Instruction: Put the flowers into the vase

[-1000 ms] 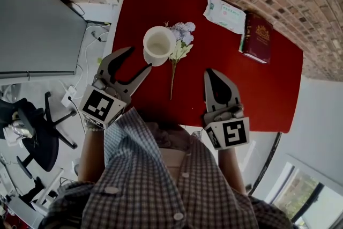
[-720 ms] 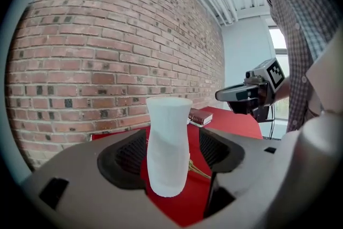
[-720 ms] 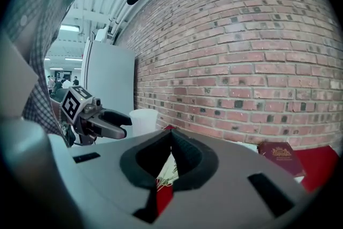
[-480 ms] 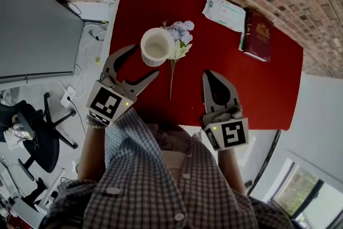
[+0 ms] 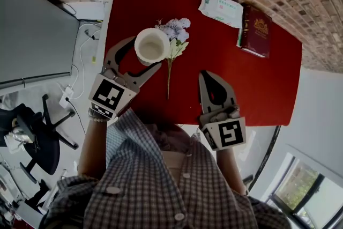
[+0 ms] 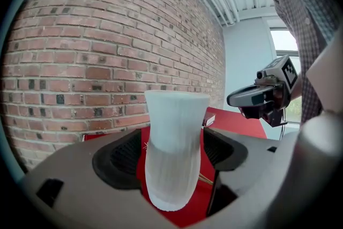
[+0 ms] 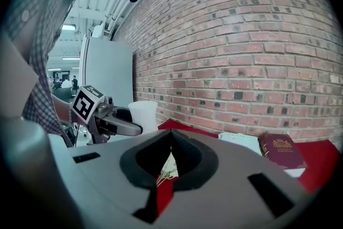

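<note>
Head view: flowers (image 5: 176, 35) lie beside vase (image 5: 150, 45), none in.
Left gripper (image 5: 145, 53): jaws just spreading, vase between, not pinched.
Right gripper (image 5: 207, 75): jaws together, empty.

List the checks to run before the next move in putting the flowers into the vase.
1. White ribbed vase upright on red table: ok.
2. Vase stands between left gripper's jaws, which have just been opening: ok.
3. Left gripper clamped on vase: not ok, jaws wide.
4. Pale purple flower sprig lying free beside vase: ok.
5. Flowers held by right gripper: not ok, shut and empty.
</note>
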Demonstrator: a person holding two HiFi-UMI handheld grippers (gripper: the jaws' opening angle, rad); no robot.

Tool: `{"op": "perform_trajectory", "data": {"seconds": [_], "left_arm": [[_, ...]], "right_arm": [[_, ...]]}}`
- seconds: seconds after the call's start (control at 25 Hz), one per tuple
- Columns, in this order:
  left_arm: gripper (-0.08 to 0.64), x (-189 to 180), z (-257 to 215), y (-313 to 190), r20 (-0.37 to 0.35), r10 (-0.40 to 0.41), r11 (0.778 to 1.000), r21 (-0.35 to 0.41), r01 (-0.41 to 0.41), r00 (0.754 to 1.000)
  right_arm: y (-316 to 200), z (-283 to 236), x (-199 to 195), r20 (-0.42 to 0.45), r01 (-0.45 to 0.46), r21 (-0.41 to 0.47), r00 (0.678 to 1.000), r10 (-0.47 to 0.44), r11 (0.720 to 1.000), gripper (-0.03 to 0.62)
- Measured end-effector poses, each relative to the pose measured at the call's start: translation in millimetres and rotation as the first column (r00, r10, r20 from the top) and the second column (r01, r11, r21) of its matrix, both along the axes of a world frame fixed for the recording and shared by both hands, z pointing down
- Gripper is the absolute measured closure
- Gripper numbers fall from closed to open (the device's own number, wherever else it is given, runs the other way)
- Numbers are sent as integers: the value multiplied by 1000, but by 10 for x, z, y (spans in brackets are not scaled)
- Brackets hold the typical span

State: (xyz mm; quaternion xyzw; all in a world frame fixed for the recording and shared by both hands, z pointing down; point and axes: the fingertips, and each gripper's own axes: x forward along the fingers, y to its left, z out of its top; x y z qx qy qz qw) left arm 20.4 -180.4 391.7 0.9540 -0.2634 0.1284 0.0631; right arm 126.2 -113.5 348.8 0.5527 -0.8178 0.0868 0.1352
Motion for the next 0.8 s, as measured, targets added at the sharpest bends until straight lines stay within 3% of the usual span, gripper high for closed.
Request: {"op": "perform_trajectory", "data": {"seconds": [0.32,0.64,0.8], "left_arm": [[213,93,49,-72,-21,2,1000,-2,-2,1000],[221,103,56,-59,-31,10,1000,3,-10,999],[221,91,51,-62,-40,9,1000,-7,-10,999]], "right_arm": [[-14,184,-8,-13,11,-50,1000,-11,999,586],[-192,582,18,-46,4,-200,999,-13,980,584],[-338,783,-33,-50,33,-273,998,-48,962,489]]}}
